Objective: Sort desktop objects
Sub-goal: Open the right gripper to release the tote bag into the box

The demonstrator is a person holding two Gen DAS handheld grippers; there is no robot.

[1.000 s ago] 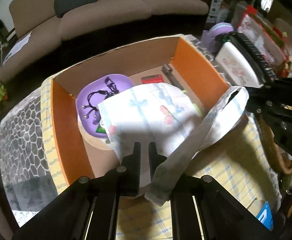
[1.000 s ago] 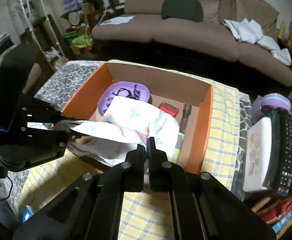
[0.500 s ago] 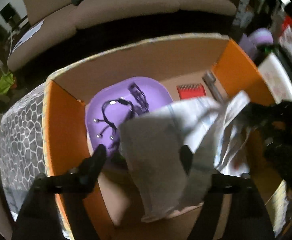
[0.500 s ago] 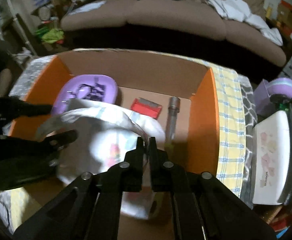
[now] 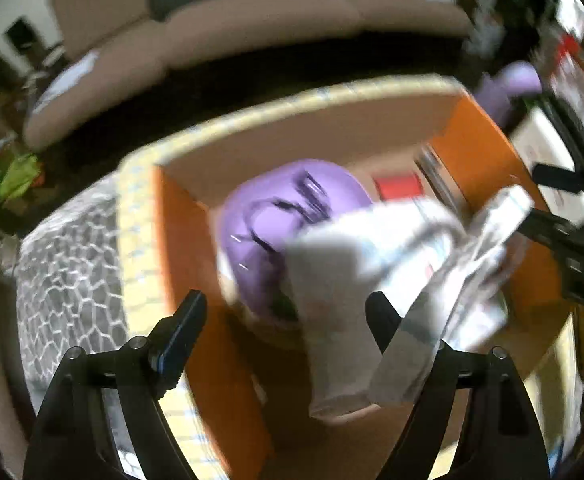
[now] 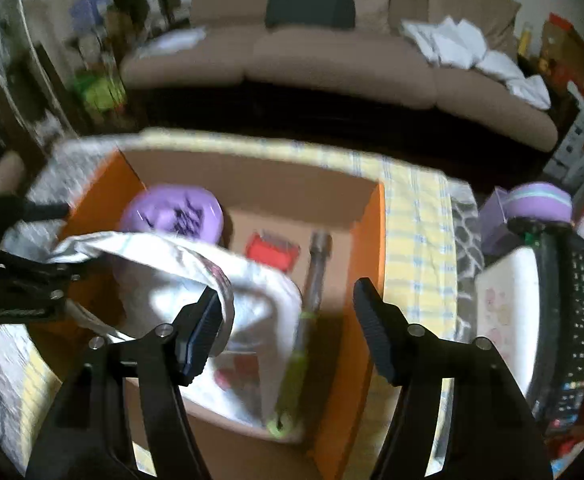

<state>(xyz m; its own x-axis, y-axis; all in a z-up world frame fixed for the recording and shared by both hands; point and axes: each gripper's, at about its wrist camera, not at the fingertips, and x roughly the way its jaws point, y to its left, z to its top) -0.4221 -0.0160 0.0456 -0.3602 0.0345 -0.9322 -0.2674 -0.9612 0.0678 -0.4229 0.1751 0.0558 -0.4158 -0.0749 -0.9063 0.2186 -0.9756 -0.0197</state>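
Both views blurred. Left gripper [image 5: 285, 316] has its jaws wide apart, nothing pinched; the white printed plastic bag [image 5: 376, 292] sags in front of its right finger, touching or just over it, can't tell which. Right gripper [image 6: 287, 312] also spread wide, empty; the bag [image 6: 195, 280] laps against its left fingertip [image 6: 203, 320].

Bag lies inside the cardboard box [image 6: 374, 248] w/ orange side walls, slumped over the near half of the floor & hiding much of it. In the right view, purple lid [image 6: 171, 216] w/ black cords on top sits at approx 10 o'clock of the bag, partly covered by it. Red comb-like item [image 6: 273, 250] lies at 12–1 o'clock of the bag, on the box floor. Long tool w/ green handle [image 6: 304, 332] runs along the right wall from approx 1 to 5 o'clock, its grey end toward the back wall, bag edge touching its handle.

Box sits on a yellow checked cloth [image 6: 416, 248]; grey pebble-pattern cover [image 5: 67, 272] shows at 9 o'clock in the left view. Outside the box at 3 o'clock in the right view: white box [image 6: 504, 312], black remote [image 6: 572, 320] lying on it, purple round container [image 6: 540, 200] behind. Brown sofa [image 6: 332, 52] across 12 o'clock, white clothes [image 6: 464, 48] heaped on it.
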